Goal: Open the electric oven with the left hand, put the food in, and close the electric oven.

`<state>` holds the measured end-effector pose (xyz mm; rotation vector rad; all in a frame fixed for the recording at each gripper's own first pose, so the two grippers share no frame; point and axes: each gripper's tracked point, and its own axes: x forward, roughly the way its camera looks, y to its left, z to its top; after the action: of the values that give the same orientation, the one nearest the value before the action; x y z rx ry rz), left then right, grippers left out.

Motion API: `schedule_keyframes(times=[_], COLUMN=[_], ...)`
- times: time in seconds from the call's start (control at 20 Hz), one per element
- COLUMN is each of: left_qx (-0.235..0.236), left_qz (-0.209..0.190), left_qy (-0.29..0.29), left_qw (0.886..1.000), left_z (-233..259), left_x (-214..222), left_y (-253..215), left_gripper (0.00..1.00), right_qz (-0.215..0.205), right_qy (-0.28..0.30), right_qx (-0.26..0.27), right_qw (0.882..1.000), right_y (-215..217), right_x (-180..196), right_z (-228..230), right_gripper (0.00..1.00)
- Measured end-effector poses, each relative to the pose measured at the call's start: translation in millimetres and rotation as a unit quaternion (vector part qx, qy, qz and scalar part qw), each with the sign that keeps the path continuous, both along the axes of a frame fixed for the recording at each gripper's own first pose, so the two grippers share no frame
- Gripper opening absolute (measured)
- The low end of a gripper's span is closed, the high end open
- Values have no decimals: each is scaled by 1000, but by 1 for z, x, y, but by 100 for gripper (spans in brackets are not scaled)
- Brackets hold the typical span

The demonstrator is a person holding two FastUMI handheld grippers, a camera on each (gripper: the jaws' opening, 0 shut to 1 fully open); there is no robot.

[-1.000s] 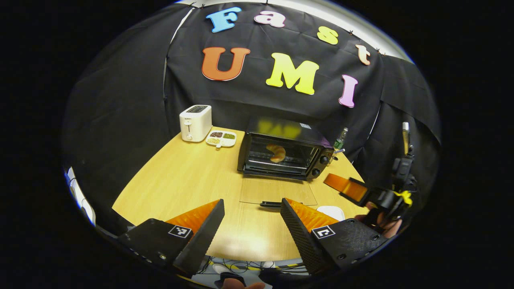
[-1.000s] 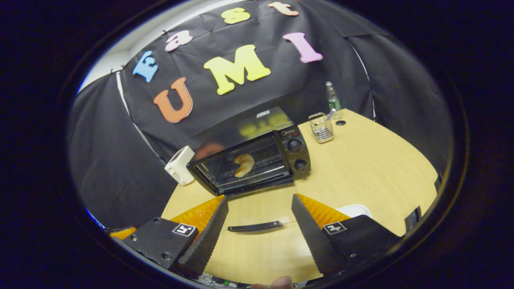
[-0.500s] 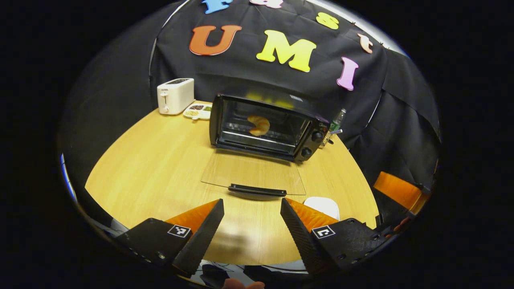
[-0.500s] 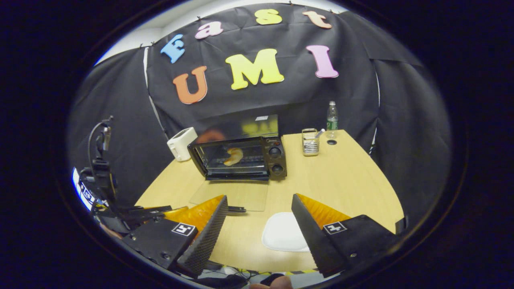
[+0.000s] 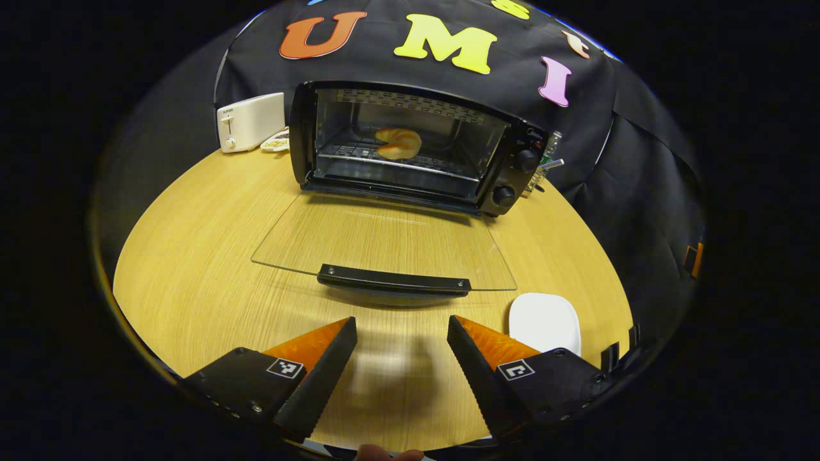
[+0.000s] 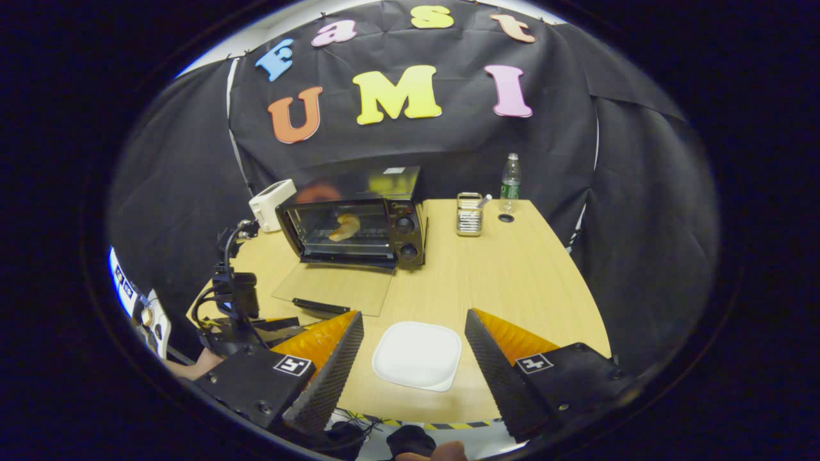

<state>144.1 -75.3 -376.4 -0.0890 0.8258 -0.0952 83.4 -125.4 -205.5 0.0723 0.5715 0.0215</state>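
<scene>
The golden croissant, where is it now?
The golden croissant lies on the wire rack inside the open black electric oven, behind its lowered glass door, in the left gripper view.

Wood-grain table (image 5: 211, 269), clear glass oven door (image 5: 384, 240), glossy white plate (image 6: 418, 354), matt cloth wall (image 6: 448, 144)

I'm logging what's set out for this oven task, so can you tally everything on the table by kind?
Appliances: 2 (electric oven, toaster)
Food: 1 (croissant on the oven rack)
Dishes: 2 (white plate, divided snack dish)
Wire holder: 1
Bottle: 1
Total: 7
</scene>
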Motion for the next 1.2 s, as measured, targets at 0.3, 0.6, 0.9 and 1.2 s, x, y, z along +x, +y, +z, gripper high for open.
schedule_keyframes(times=[0.3, 0.6, 0.9, 1.2], left_qx=[37, 59, 58, 42], left_qz=[-3, -18, -24, -20], left_qy=[-2, -30, -125, -237], left_qw=[999, 998, 990, 970], left_z=[-21, -15, 65, 191], left_x=[19, 25, 60, 97], left_y=[1, 0, -7, -13], left_gripper=[94, 94, 96, 94], right_qz=[-7, -9, 1, 9], right_qy=[16, 6, -8, -62], right_qx=[5, 7, 14, 20], right_qw=[1000, 1000, 1000, 998], right_y=[-15, -23, -19, -8], right_x=[-13, -12, -11, -2], right_z=[-4, 11, 24, 59], right_gripper=[97, 97, 97, 97])
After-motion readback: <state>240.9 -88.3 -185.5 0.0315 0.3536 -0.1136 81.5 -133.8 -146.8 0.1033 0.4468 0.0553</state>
